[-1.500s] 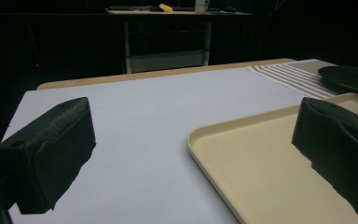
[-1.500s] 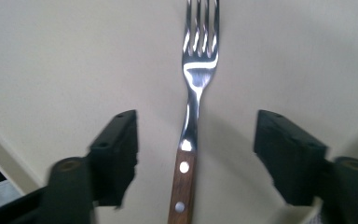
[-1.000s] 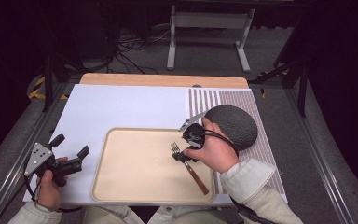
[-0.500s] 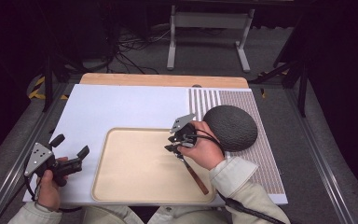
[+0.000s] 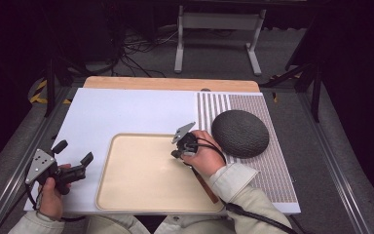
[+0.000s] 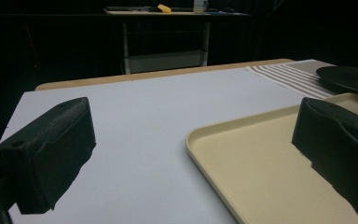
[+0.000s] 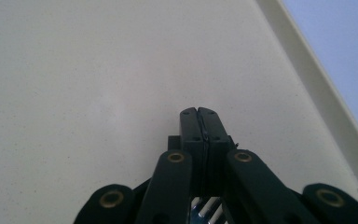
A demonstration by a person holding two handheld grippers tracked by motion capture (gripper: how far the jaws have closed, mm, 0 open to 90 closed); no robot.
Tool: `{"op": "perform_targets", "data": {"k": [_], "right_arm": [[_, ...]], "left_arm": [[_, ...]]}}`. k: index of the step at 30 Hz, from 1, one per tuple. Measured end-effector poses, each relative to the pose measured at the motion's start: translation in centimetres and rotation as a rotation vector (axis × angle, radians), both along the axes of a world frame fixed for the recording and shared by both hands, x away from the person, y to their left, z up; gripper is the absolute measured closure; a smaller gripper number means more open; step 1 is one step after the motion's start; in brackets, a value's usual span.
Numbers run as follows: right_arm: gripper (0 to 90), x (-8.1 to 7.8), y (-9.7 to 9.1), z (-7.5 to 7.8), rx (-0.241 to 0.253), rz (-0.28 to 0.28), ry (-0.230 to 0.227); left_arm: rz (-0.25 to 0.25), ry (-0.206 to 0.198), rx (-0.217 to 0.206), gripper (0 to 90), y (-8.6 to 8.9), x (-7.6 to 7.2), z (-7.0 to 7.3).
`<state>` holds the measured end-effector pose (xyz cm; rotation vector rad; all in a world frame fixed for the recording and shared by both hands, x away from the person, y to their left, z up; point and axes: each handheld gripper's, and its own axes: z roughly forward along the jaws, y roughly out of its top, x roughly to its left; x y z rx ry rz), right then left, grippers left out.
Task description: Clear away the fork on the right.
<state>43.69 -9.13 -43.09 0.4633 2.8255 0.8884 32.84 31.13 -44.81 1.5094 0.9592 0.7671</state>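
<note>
Dark room; grey floor (image 5: 224,53), cables (image 5: 136,48), white stand (image 5: 216,22).

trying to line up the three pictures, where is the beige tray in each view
High view: the beige tray lies at lower centre on the white mat, between the two hands.
Left gripper view: its near corner and rim run across the lower right, between the open jaws.
Right gripper view: its floor spreads under the shut jaws, rim at right.
Shared landmark: the white mat bordering the tray's rim.

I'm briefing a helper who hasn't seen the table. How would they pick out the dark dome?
Find the white mat, then its striped strip along the right side. The dark dome sits on that strip, just right of the beige tray. It alone is round, black and rough-textured.
</note>
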Motion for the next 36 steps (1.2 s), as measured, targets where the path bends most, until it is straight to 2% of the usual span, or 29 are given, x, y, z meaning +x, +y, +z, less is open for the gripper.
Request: {"op": "perform_targets", "data": {"k": [9, 13, 24, 27, 36], "right_arm": [[90.0, 0.0, 0.1, -0.2, -0.010, -0.003, 0.003], [90.0, 0.1, 0.0, -0.2, -0.028, -0.005, -0.011], [90.0, 0.8, -1.7, -0.2, -0.098, -0.079, -0.030], [90.0, 0.9, -2.1, -0.2, -0.107, -0.086, -0.032], [90.0, 1.4, -3.5, 0.1, -0.143, -0.157, -0.037]], "left_arm": [[0.000, 0.000, 0.000, 0.0, 0.0, 0.0, 0.0], [0.000, -0.001, 0.000, 0.0, 0.0, 0.0, 0.0], [0.001, 0.001, 0.000, 0.0, 0.0, 0.0, 0.0], [0.002, 0.001, 0.000, 0.0, 0.0, 0.0, 0.0], [0.001, 0.001, 0.001, 0.0, 0.0, 0.0, 0.0]]}}
